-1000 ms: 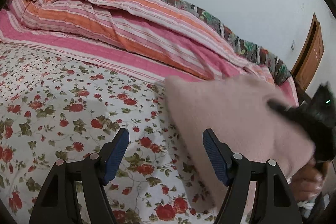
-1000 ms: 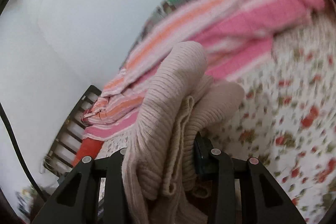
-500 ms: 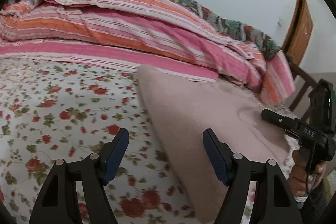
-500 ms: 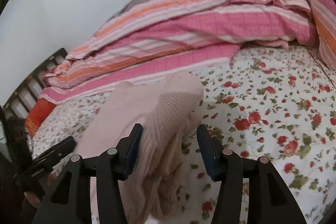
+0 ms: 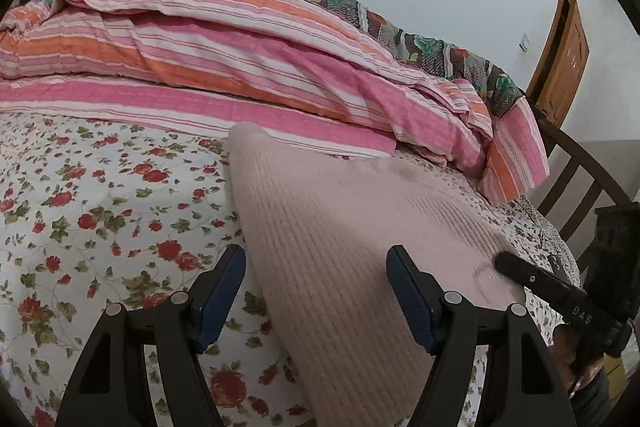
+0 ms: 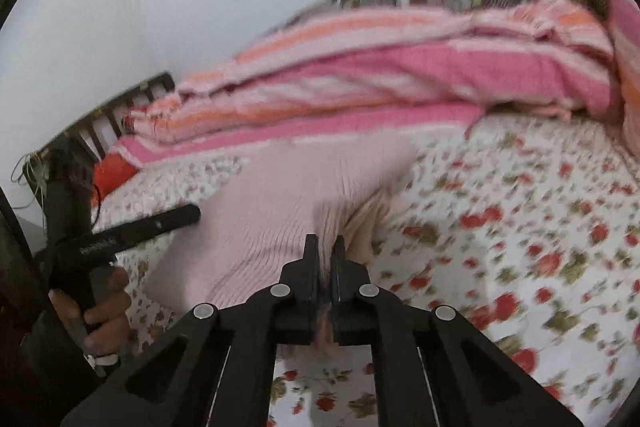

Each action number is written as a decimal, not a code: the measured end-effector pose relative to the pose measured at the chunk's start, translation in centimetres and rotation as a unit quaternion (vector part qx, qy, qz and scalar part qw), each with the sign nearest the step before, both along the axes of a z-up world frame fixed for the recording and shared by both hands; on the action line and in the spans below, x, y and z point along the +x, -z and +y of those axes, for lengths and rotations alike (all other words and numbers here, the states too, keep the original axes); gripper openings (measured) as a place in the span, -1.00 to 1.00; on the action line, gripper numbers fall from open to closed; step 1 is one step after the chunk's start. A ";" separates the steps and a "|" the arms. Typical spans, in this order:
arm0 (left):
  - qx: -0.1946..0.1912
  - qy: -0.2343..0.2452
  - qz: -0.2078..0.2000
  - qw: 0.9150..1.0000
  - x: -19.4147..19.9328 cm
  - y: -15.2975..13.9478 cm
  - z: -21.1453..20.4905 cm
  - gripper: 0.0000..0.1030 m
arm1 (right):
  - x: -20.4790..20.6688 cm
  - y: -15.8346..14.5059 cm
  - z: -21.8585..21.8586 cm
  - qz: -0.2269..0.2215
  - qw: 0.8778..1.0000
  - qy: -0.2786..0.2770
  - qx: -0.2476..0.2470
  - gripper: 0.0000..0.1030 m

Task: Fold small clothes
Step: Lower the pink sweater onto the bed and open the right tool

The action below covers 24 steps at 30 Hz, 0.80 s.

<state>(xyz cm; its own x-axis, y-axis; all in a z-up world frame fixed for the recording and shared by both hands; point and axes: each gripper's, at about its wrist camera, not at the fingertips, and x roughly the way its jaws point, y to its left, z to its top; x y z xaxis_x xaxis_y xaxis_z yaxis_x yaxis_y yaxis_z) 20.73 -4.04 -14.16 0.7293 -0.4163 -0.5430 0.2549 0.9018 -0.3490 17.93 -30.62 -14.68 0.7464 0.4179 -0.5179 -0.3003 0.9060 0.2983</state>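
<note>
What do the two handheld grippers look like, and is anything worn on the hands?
Both grippers are black plastic. The left gripper has blue ribbed pads and silver rivets on angular, cut-out finger arms. The right gripper has the same build. White lettering marks each one's side. A white band shows on one hand; whether it is a ring is unclear.

The pink knit garment (image 5: pixel 344 243), bunched and lifted inside the right gripper (image 6: pixel 325 247) a second ago, now lies spread flat on the floral bed sheet (image 5: pixel 100 211). The right jaws let go, then came together at the garment's near edge.
</note>
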 end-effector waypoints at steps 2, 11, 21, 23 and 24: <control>0.001 -0.001 0.007 1.000 0.3 0.3 -0.2 0.38 | 1.5 1.9 0.0 0.048 0.998 0.025 -0.017 -0.92; 0.014 0.010 0.019 1.000 0.1 0.7 0.0 0.38 | -0.9 -1.4 2.2 -0.032 0.997 0.031 -0.062 -0.40; 0.087 0.080 0.028 0.993 -2.3 2.5 -1.6 0.48 | 0.1 2.3 6.1 0.010 0.986 -0.027 -0.165 -0.33; 0.089 0.081 0.022 0.992 -2.6 2.5 -1.4 0.49 | -0.2 2.4 5.6 0.011 0.986 -0.030 -0.162 -0.33; 0.087 0.080 0.019 0.993 -2.7 2.3 -1.3 0.49 | -0.7 2.0 5.6 0.006 0.985 -0.035 -0.167 -0.34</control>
<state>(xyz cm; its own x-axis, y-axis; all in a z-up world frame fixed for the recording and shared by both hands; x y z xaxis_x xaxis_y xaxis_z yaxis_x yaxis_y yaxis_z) 18.02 -5.32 -16.42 0.6394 -0.4221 -0.6426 0.3895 0.8985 -0.2027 17.23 -25.06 -16.68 0.7154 0.2728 -0.6433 -0.3631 0.9317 -0.0086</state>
